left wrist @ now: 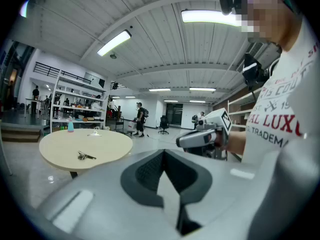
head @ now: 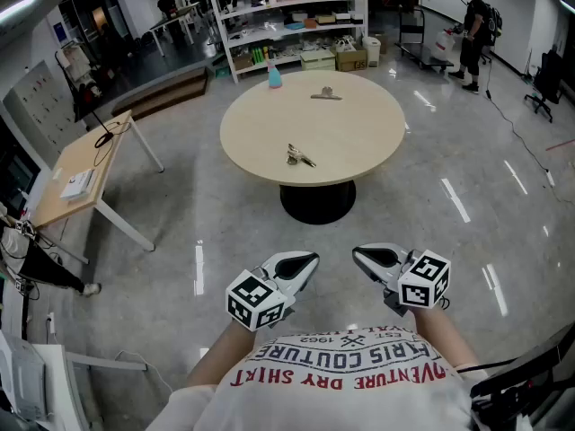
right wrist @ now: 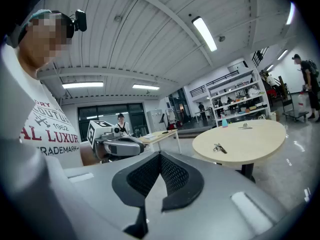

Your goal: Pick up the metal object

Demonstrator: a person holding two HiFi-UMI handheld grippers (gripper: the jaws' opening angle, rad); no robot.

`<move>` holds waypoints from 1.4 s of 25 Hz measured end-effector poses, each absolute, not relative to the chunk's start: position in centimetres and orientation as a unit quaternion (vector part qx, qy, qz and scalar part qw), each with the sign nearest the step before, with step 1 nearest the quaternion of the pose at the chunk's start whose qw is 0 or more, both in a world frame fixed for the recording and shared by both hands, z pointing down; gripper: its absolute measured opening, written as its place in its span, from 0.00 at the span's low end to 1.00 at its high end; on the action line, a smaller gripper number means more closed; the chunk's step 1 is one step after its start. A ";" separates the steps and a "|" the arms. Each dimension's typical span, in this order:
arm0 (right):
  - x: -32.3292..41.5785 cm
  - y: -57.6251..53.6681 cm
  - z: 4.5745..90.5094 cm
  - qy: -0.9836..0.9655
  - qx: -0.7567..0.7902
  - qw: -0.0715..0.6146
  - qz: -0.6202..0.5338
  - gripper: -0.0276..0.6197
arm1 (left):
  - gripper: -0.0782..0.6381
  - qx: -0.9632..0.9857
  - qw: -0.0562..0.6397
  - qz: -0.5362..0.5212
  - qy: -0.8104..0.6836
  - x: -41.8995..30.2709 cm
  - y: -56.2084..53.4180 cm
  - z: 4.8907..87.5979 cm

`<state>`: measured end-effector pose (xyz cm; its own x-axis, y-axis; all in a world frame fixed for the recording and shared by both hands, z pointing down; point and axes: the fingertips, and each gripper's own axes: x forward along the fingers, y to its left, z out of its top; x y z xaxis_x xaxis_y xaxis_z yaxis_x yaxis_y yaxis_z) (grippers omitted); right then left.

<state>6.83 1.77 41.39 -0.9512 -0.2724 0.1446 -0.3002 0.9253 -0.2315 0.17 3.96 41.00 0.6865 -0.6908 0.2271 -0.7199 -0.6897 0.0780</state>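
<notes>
A small metal object point(head: 299, 157) lies on the round beige table point(head: 359, 142), near its front edge; it also shows as a small thing on the tabletop in the left gripper view point(left wrist: 85, 156) and the right gripper view point(right wrist: 218, 148). Both grippers are held low over the floor, close to my body and well short of the table. My left gripper point(head: 310, 260) is shut with nothing in it, its pads meeting at the tip point(left wrist: 164, 151). My right gripper point(head: 358, 254) is likewise shut and holds nothing point(right wrist: 160, 155). The two point toward each other.
On the table's far side stand a light blue bottle point(head: 274, 77) and a second small metal piece point(head: 326, 93). A wooden desk point(head: 81, 173) stands left, shelving point(head: 287, 16) behind the table, a person point(head: 472, 34) at the back right. Glossy grey floor point(head: 180, 232) lies between me and the table.
</notes>
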 end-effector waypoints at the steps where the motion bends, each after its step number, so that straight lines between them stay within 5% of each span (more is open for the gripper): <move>1: 7.0 0.9 41.3 -0.980 0.149 0.053 0.124 0.05 | 0.11 0.914 0.081 0.089 -0.388 0.1 3.3 41.1; 21: 0.0 -23.7 44.6 -0.968 0.179 0.059 0.166 0.04 | 0.12 0.911 0.102 0.095 -0.388 -8.8 -23.1 44.3; 30: -4.5 -35.9 46.6 -0.958 0.195 0.080 0.195 0.04 | 0.46 0.887 0.085 0.130 -0.434 -16.7 -39.0 47.4; 35: -4.8 -39.9 48.3 -0.949 0.213 0.085 0.215 0.05 | 0.56 0.888 0.112 0.186 -0.405 -17.3 -43.5 53.2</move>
